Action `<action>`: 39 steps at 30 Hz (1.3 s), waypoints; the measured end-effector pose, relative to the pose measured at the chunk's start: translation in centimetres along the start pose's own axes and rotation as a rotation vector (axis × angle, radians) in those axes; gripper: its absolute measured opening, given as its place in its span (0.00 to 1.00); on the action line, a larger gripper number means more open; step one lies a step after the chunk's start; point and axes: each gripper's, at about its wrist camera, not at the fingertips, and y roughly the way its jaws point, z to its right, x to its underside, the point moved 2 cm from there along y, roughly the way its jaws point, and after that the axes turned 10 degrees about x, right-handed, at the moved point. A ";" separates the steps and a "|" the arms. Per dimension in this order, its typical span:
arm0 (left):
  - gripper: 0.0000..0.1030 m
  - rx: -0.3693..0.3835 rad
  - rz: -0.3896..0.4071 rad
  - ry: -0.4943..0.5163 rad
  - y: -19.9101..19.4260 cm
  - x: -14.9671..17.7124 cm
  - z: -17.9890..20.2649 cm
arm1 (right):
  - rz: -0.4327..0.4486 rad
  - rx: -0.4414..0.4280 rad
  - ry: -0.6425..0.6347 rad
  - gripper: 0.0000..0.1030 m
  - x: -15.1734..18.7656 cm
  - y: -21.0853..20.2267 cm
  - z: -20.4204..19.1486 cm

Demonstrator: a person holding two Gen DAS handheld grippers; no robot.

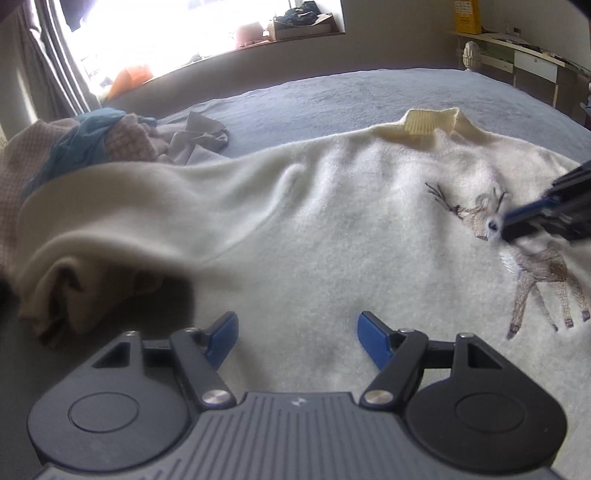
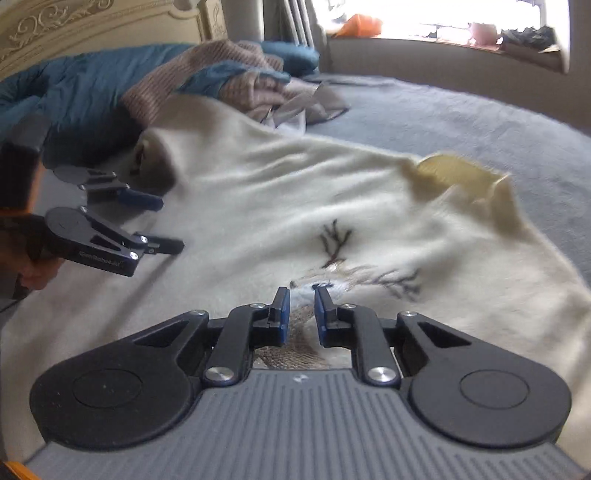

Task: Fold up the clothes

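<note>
A cream sweater (image 1: 295,229) with an embroidered deer (image 1: 535,273) lies spread on the bed, collar (image 1: 432,122) at the far side, one sleeve (image 1: 92,236) stretched to the left. My left gripper (image 1: 297,332) is open and empty just above the sweater's lower body; it also shows in the right wrist view (image 2: 170,225). My right gripper (image 2: 301,299) hovers over the deer (image 2: 332,280) with its jaws narrowly apart, holding nothing; it enters the left wrist view from the right (image 1: 517,225). The sweater fills the right wrist view (image 2: 258,199).
A grey-blue bedspread (image 1: 332,96) covers the bed. A heap of other clothes (image 1: 92,140) lies at the far left, with a blue quilt (image 2: 74,92) and headboard (image 2: 92,22) behind. A windowsill (image 1: 258,40) and a desk (image 1: 517,55) stand beyond.
</note>
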 end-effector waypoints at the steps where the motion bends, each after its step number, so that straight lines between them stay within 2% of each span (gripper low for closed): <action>1: 0.71 -0.001 0.001 -0.007 -0.2 0.2 -0.1 | -0.007 0.031 0.066 0.11 -0.2 0.7 2.2; 2: 0.71 -0.004 -0.002 -0.012 -0.5 0.3 -0.3 | -0.009 0.062 0.139 0.03 -0.5 1.4 4.6; 3: 0.71 -0.006 -0.005 -0.016 -0.8 0.4 -0.6 | 0.011 0.128 0.235 0.02 -0.9 1.2 7.2; 5: 0.71 -0.011 -0.012 -0.038 -1.1 0.3 -1.5 | 0.062 0.267 0.419 0.06 -1.4 0.2 12.2; 8: 0.71 0.007 -0.024 -0.109 -1.3 0.0 -2.7 | 0.131 0.367 0.599 0.10 -0.5 -3.4 16.8; 10: 0.71 0.031 -0.029 -0.151 -1.0 -0.2 -3.0 | 0.188 0.354 0.609 0.10 0.7 -6.4 17.2; 13: 0.71 0.064 -0.030 -0.162 -0.1 -0.4 -1.8 | 0.200 0.315 0.552 0.11 2.8 -10.0 14.7; 16: 0.71 0.100 -0.035 -0.103 0.8 -0.8 0.1 | 0.237 0.287 0.560 0.12 5.2 -14.3 12.7; 19: 0.71 0.121 -0.010 -0.046 0.9 -1.3 1.4 | 0.300 0.283 0.600 0.22 8.1 -19.7 11.7; 21: 0.71 0.127 0.001 -0.047 1.2 -1.3 1.7 | 0.332 0.326 0.636 0.33 10.0 -23.4 11.8; 23: 0.72 0.125 0.006 -0.056 1.7 -1.0 1.9 | 0.371 0.397 0.707 0.34 11.9 -26.5 12.7; 25: 0.74 0.118 0.010 -0.057 2.1 -0.6 2.1 | 0.407 0.460 0.809 0.41 13.8 -28.6 14.3; 32: 0.76 0.118 0.023 -0.041 2.0 -0.3 1.9 | 0.519 0.606 1.136 0.44 17.6 -32.3 19.7; 35: 0.76 0.116 0.021 -0.041 1.8 -0.1 1.9 | 0.568 0.620 1.272 0.44 18.8 -32.5 21.7; 39: 0.77 0.119 0.016 -0.047 1.9 -0.1 1.8 | 0.627 0.627 1.342 0.45 19.4 -32.7 23.8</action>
